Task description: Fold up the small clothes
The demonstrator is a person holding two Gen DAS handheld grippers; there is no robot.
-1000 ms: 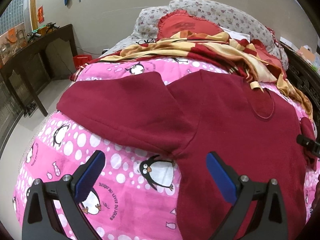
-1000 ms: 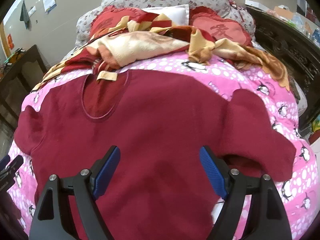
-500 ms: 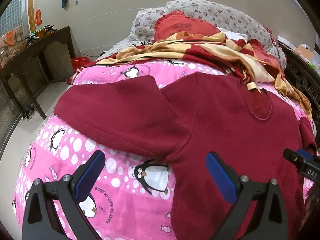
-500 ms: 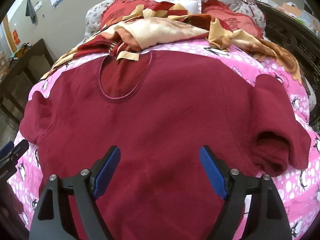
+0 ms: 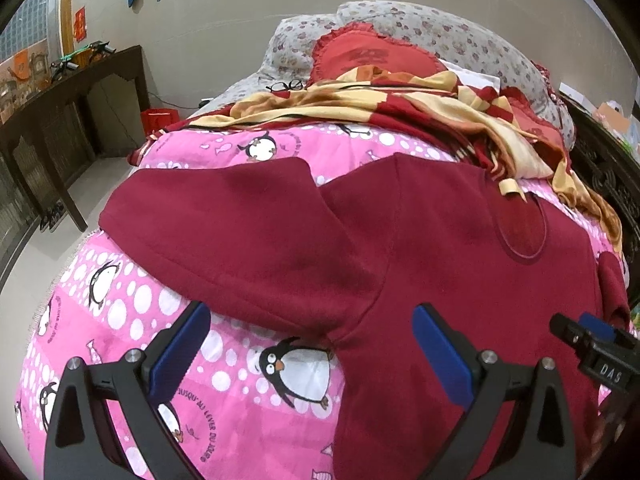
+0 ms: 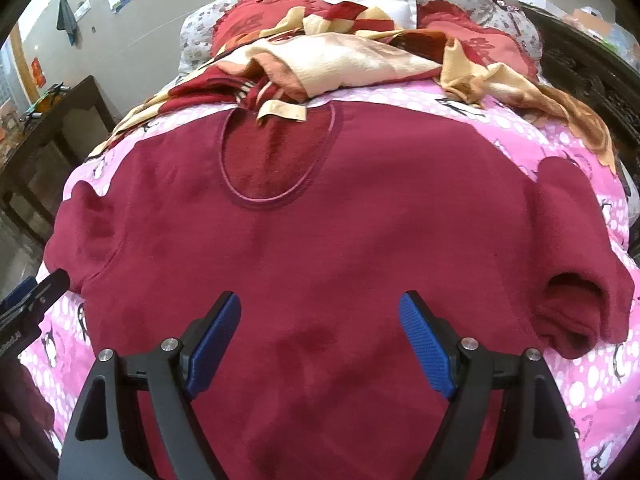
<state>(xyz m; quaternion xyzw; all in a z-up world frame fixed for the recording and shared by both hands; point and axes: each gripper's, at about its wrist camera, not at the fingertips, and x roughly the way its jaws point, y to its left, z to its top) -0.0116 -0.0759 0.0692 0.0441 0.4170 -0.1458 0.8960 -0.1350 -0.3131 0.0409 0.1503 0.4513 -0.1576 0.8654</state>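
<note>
A dark red sweatshirt (image 6: 360, 232) lies spread flat on the pink penguin bedspread (image 5: 120, 312), neck opening (image 6: 276, 160) toward the pillows. Its left sleeve (image 5: 224, 232) stretches out sideways; its right sleeve (image 6: 576, 264) is bent with the cuff facing me. My left gripper (image 5: 312, 344) hovers open above the armpit where that left sleeve meets the body, holding nothing. My right gripper (image 6: 320, 328) hovers open over the lower middle of the sweatshirt, holding nothing. Each gripper's tip shows at the edge of the other's view.
A rumpled red-and-cream blanket (image 6: 340, 64) and pillows (image 5: 420, 32) lie beyond the collar; a strip of it overlaps the neckline. Glasses (image 5: 286, 86) rest by the pillows. A dark wooden table (image 5: 72, 96) stands left of the bed, a dark carved frame (image 6: 592, 80) on the right.
Both grippers have pulled back and risen slightly, so the sweatshirt sits lower and fuller in both views. The right gripper tip has come further into the left wrist view. Both jaws stayed open.
</note>
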